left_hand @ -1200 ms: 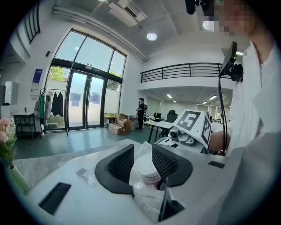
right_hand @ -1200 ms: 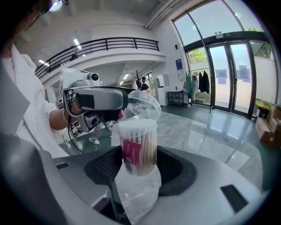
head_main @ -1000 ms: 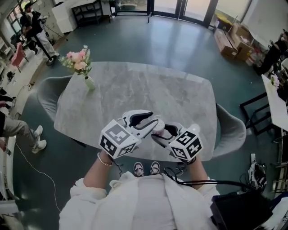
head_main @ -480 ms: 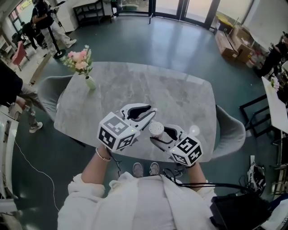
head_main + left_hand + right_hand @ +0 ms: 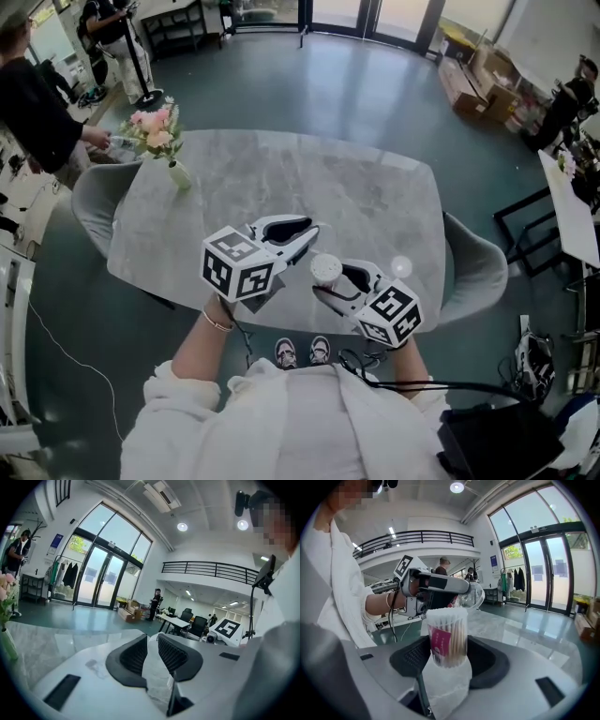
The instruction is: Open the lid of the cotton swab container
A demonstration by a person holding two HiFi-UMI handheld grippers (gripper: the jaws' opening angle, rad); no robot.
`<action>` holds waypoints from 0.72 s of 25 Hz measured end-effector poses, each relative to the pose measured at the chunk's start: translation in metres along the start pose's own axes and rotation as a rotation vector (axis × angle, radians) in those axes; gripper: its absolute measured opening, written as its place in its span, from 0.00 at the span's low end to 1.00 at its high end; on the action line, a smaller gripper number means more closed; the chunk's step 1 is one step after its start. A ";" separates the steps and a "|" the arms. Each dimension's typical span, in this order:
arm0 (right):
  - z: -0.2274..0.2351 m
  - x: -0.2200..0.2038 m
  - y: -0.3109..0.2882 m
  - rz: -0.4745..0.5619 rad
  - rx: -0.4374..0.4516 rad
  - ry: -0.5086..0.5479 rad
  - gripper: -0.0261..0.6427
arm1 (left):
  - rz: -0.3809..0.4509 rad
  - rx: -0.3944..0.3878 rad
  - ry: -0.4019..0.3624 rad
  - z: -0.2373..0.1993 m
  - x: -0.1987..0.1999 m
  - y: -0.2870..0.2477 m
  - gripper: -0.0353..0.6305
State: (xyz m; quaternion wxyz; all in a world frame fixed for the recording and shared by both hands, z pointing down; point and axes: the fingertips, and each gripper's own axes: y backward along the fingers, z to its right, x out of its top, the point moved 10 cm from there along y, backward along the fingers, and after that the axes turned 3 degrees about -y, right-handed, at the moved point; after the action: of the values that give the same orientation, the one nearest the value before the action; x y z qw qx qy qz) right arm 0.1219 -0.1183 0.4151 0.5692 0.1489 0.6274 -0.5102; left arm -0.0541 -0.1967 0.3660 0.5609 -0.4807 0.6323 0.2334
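Spanning scene: grey marble table (image 5: pixel 375 187). Left gripper (image 5: pixel 307 232): raised beside right one, jaws just closing, now narrow gap, apparently pinching clear lid (image 5: pixel 476 596) at tips. Right gripper (image 5: pixel 330 281): clamped on cotton swab container (image 5: pixel 447 637), upright, held above near table edge. Container top uncovered, swab tips exposed. Lid apart from container, just beside it. Status, judged: opening done; remaining at most setting lid or container down.

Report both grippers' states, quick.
Left gripper: jaws just closed further, holding the clear lid.
Right gripper: closed on the cotton swab container.
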 end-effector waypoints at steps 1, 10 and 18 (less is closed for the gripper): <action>0.000 -0.001 0.001 -0.002 -0.001 -0.005 0.48 | -0.005 0.000 -0.005 0.001 0.000 -0.001 0.17; 0.003 -0.002 -0.004 -0.018 -0.023 -0.044 0.48 | -0.030 -0.002 -0.081 0.008 0.001 0.001 0.17; 0.007 0.001 -0.006 -0.008 -0.036 -0.063 0.48 | -0.036 0.010 -0.150 0.016 0.005 0.002 0.17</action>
State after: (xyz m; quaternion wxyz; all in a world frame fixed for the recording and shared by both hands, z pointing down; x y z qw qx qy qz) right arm 0.1211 -0.1267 0.4183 0.5891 0.1199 0.6190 -0.5055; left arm -0.0474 -0.1841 0.3569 0.6135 -0.4701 0.5809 0.2555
